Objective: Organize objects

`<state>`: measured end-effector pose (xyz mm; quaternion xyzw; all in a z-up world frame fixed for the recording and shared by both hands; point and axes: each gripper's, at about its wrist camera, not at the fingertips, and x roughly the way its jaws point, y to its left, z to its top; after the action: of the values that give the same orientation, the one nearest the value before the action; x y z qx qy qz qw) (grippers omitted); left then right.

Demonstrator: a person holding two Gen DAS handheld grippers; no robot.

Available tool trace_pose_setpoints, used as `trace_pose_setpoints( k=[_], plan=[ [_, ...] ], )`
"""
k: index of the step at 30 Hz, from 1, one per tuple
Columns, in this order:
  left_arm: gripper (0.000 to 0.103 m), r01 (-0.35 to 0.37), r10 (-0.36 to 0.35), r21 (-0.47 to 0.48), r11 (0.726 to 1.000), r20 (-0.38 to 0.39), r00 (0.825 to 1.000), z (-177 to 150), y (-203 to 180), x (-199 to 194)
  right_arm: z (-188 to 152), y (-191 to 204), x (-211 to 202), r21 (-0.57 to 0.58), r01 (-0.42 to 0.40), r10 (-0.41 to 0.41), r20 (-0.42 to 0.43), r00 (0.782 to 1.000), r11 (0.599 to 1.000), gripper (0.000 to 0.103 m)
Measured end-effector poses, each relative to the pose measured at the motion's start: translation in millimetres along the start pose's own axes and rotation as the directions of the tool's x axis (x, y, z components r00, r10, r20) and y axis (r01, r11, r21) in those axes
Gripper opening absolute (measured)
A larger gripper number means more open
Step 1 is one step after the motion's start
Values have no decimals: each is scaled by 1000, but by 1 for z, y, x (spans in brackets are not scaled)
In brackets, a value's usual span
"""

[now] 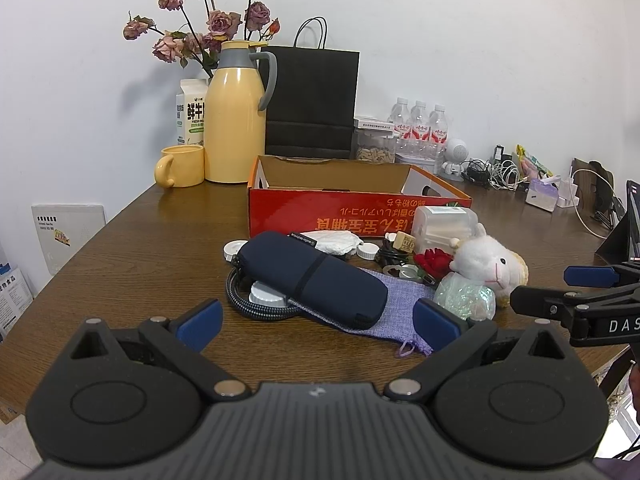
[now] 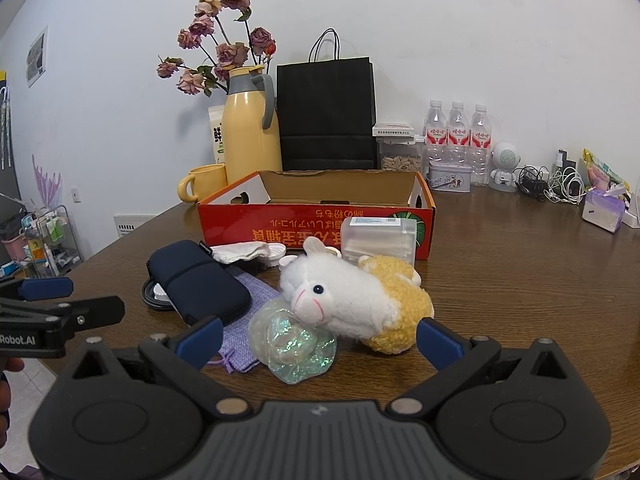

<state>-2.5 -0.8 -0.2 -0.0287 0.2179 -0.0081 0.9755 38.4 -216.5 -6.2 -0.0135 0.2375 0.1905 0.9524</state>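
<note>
A pile of small things lies on the wooden table in front of an open red cardboard box. A navy zip pouch rests on a lilac cloth bag and a coiled cable. To its right are a white and yellow plush sheep, an iridescent wad, a red rose and a clear plastic box. My left gripper hangs open just short of the pouch. My right gripper is open before the sheep and wad.
Along the wall stand a yellow thermos jug, a yellow mug, a milk carton, dried roses, a black paper bag, water bottles, a seed jar, a white speaker and tangled chargers. A tissue pack sits at the far right.
</note>
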Motion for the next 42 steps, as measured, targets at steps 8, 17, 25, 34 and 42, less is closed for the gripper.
trace_pose_setpoints(
  k=[8, 17, 25, 34, 42],
  plan=[
    [103, 0, 0, -1, 1000, -1, 1000, 0, 0, 0, 0, 0, 0, 0, 0, 0, 0, 1000, 1000, 103],
    [103, 0, 0, 0, 1000, 2, 1000, -2, 0, 0, 0, 0, 0, 1, 0, 0, 1, 1000, 1000, 103],
    [103, 0, 0, 0, 1000, 2, 1000, -4, -1, 0, 0, 0, -2, 1, 2, -2, 5, 1000, 1000, 103],
    [103, 0, 0, -1, 1000, 1, 1000, -4, -1, 0, 0, 0, -2, 2, 1, -1, 5, 1000, 1000, 103],
    [103, 0, 0, -1, 1000, -2, 1000, -3, -1, 0, 1, 2, -2, 1, -4, 4, 5, 1000, 1000, 103]
  ],
)
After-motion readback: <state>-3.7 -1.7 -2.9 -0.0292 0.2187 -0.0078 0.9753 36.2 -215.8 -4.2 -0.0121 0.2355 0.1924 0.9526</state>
